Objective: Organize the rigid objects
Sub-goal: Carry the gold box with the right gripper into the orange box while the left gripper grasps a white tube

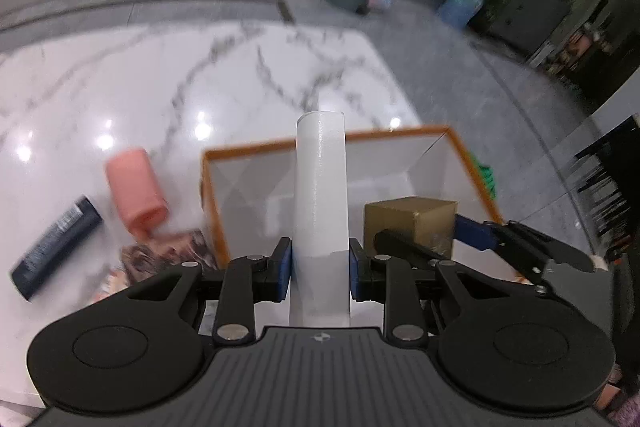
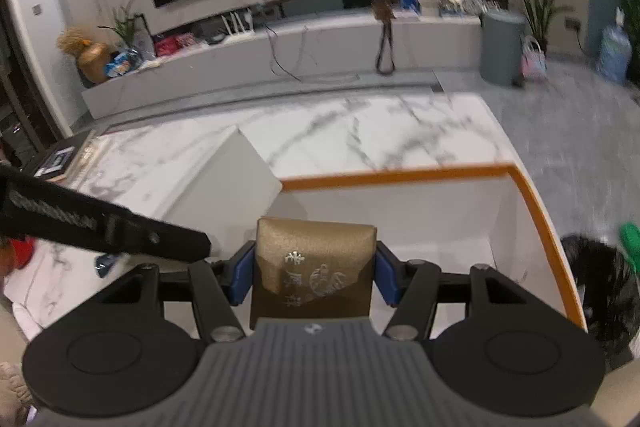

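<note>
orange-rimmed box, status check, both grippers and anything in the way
Left gripper shut on white tube. Right gripper shut on gold box. Both over orange-rimmed box, grippers close together. Pink cylinder, dark tube left on table.

Left wrist view: the white tube's [image 1: 320, 195] lower end is hidden behind the left claw [image 1: 320, 269] body. The patterned packet [image 1: 168, 255] is blurred and partly covered by that claw's linkage. The green item [image 1: 485, 175] beyond the orange-rimmed box [image 1: 472, 163] is mostly hidden. Right wrist view: the gold box's [image 2: 314, 267] base is hidden; its silver characters are unreadable.
</note>
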Demonstrator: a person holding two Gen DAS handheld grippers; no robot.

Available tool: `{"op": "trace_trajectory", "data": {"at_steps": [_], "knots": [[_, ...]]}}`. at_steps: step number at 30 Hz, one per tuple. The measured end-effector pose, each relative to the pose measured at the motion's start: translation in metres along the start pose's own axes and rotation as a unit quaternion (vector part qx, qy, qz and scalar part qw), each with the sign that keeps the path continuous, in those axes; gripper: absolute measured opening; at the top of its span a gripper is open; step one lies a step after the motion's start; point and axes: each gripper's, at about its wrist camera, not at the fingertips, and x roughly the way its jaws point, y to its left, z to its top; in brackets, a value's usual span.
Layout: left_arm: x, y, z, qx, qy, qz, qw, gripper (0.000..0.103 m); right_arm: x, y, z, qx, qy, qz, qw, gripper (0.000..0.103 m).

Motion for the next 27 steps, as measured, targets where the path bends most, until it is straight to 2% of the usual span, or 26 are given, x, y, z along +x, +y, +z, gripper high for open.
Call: {"op": "trace_trajectory", "data": {"at_steps": [6,11,18,24,27], "knots": [[0.05,-0.005,-0.007,-0.027,0.054,0.032,0.9977,0.031,0.03,-0.031,-0.015,0.036,0.035,-0.009,0.999,0.06],[0.074,-0.015,-0.009,-0.01,0.081,0.076,0.9938,0.031,0.041,-0.045,-0.024,0.055,0.052,-0.004,0.997,0.06],[0.088,-0.036,-0.012,0.039,0.091,0.142,0.9849,0.031,0.045,-0.052,-0.029,0.073,0.054,0.004,0.996,0.06],[0.084,-0.037,-0.014,0.042,0.103,0.15,0.9824,0.032,0.049,-0.05,-0.028,0.067,0.055,0.004,0.996,0.06],[0.076,-0.033,-0.015,0.037,0.091,0.135,0.986,0.032,0.049,-0.048,-0.028,0.057,0.058,0.002,0.997,0.06]]}}
